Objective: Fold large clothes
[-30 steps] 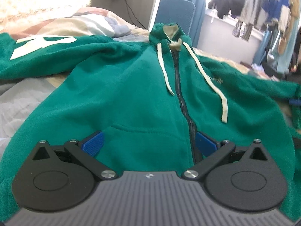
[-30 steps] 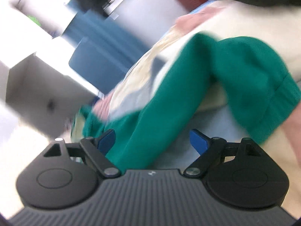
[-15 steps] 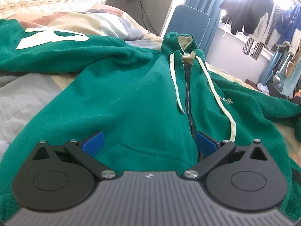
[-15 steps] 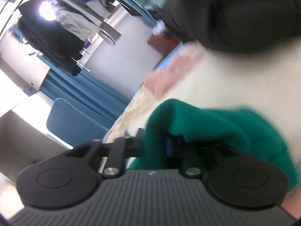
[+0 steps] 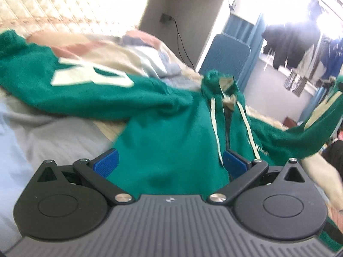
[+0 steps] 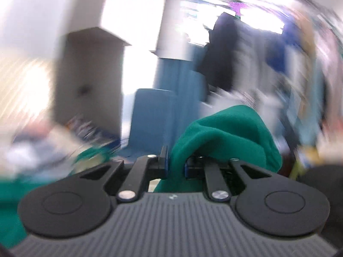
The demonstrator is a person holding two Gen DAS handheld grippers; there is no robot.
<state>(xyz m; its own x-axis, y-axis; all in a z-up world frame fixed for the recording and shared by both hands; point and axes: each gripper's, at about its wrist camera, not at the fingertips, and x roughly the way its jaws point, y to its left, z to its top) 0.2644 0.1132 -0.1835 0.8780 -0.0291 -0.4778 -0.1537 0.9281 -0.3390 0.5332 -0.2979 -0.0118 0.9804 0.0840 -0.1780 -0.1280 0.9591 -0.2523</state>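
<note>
Bedroom, quilted cream headboard (image 5: 70,4) far ahead-left of the left tongs (image 5: 169,162), patchwork bedspread (image 5: 53,132) under everything, blue chair (image 5: 225,57) and a rack of hanging clothes (image 5: 289,47) ahead-right by a bright window. Green zip hoodie (image 5: 167,132) lies front-up on the bed directly ahead of the left tongs, hood end farthest away, cream drawstrings (image 5: 215,128) running down toward the tongs beside the dark zipper (image 5: 226,132). One sleeve with a cream patch (image 5: 90,77) stretches out ahead-left, flat on the bed. Other sleeve (image 5: 310,132) rises off the bed at far right, pulled up toward the frame edge. Left tongs open wide, blue pads (image 5: 106,162) apart with hoodie body seen between them, nothing pinched. Right tongs (image 6: 175,165) closing, pads nearly together with a bunched fold of green sleeve fabric (image 6: 225,132) clamped between them; cloth bulges up above and to the right of the pads. Right view heavily blurred: blue chair (image 6: 154,115) ahead of the tongs, dark garment (image 6: 220,51) hanging farther back, more green cloth low left. Part of the person's bare forearm (image 5: 325,177) shows right of the left tongs.
</note>
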